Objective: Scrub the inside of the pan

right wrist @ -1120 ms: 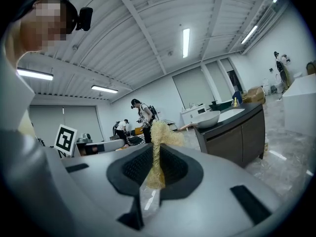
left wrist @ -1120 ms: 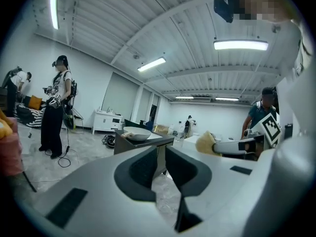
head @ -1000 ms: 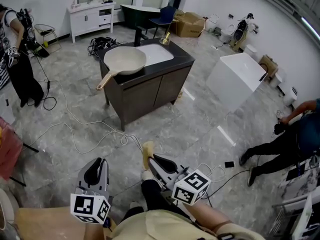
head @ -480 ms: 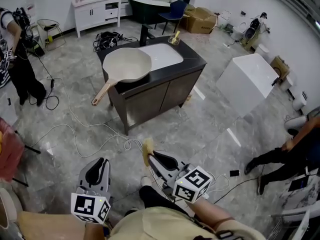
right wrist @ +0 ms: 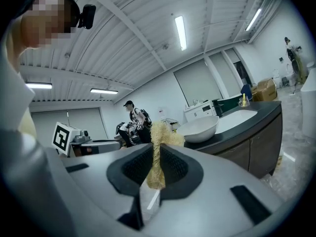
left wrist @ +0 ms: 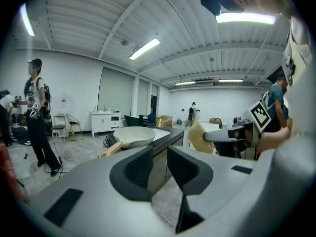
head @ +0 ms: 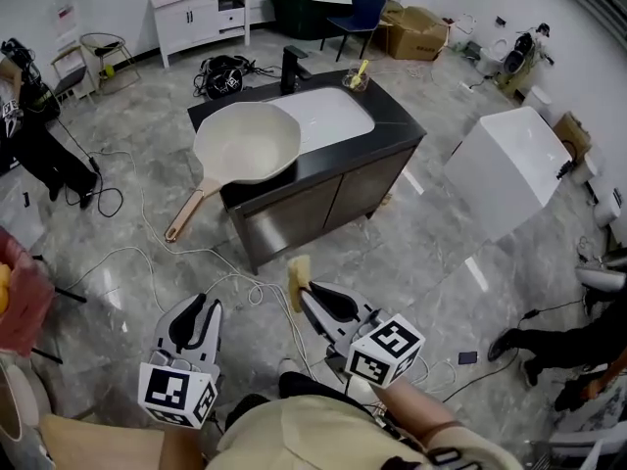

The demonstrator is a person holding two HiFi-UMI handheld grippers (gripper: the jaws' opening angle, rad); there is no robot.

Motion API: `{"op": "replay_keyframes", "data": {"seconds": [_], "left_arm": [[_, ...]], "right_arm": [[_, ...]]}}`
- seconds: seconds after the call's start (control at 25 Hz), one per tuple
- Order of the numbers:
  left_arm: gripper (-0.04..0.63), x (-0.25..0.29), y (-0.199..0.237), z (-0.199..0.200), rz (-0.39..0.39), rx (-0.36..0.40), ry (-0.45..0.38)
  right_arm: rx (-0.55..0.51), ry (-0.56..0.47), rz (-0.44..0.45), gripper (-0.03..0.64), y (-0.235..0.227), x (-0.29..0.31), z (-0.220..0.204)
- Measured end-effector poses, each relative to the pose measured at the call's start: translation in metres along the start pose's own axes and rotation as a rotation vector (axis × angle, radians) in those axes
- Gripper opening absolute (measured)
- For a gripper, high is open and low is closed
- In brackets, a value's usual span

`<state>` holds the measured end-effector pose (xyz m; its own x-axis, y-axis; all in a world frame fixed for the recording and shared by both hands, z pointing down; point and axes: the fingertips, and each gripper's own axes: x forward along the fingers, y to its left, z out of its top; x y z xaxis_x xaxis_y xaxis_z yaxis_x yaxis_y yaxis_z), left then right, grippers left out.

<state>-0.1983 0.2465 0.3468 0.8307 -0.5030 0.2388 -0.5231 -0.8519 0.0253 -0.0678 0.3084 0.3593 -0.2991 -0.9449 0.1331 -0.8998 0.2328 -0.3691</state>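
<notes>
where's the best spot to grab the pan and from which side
The pan's long tan handle, from the counter's front left. It is slim and juts out free past the counter's edge, so nothing blocks it; the bowl is likely too wide.

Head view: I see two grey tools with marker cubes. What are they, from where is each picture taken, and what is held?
No robot here: a person holds a two-jaw gripper in each hand. The head view comes from a camera on the person's head, looking down; the other two from cameras riding on the grippers. The right gripper is shut on a yellow sponge. The left gripper holds nothing; its jaws have just been opening slightly. Ahead, a pale pan lies on a dark counter beside a white sink.
</notes>
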Motion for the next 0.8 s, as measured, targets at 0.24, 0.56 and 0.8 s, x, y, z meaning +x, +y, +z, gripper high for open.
{"op": "replay_keyframes", "data": {"seconds": [0.24,0.56,0.8], "left_arm": [[0.151,0.036,0.007,0.006,0.028,0.069,0.047],[0.204,0.072,0.037,0.005,0.048,0.085,0.094],[0.239,0.129,0.075,-0.007,0.090,0.349,0.256]], "right_arm": [[-0.013,0.002,0.024,0.049,-0.035,0.020,0.017],[-0.035,0.032,0.010,0.051,-0.063,0.045,0.023],[-0.055,0.047,-0.038,0.051,-0.100,0.072,0.038]]}}
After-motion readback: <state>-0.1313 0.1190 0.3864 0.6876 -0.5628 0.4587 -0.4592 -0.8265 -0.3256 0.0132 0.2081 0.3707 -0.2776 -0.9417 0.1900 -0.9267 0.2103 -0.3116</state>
